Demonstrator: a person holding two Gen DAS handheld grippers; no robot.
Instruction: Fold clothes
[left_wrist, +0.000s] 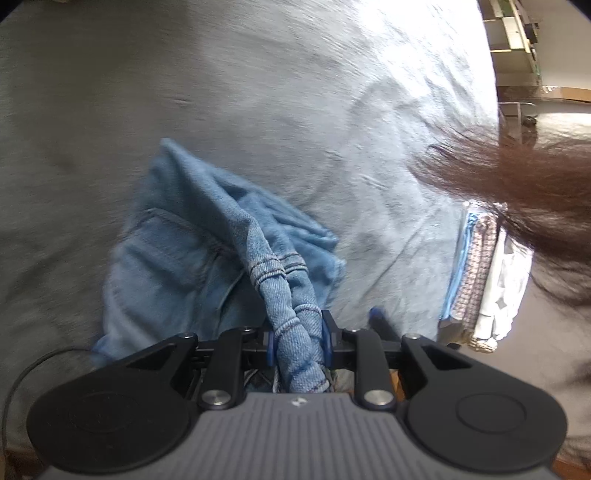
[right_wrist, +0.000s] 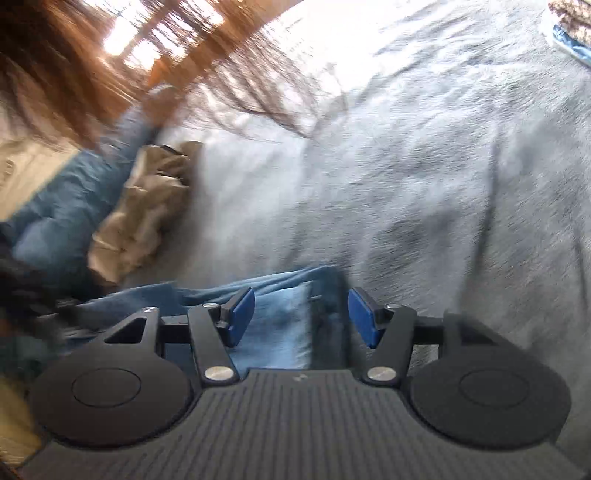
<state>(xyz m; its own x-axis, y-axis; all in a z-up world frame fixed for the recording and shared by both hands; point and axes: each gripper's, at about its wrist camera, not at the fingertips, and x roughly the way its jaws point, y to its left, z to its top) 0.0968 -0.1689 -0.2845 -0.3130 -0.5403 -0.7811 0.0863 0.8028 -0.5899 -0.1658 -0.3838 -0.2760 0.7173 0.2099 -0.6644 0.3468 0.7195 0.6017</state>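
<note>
A pair of light blue jeans (left_wrist: 192, 258) lies bunched on a grey bedspread (left_wrist: 258, 92). My left gripper (left_wrist: 297, 332) is shut on a thick seamed fold of the jeans, which runs up between its blue pads. In the right wrist view my right gripper (right_wrist: 301, 314) stands open, its blue pads (right_wrist: 242, 314) well apart. A flat part of the jeans (right_wrist: 280, 325) lies under and between them, and the pads do not press on it.
A stack of folded clothes (left_wrist: 476, 280) sits at the right edge of the bed. A crumpled beige garment (right_wrist: 147, 210) and another blue one (right_wrist: 62, 206) lie to the left in the right wrist view. A person's long brown hair (left_wrist: 524, 177) hangs into both views.
</note>
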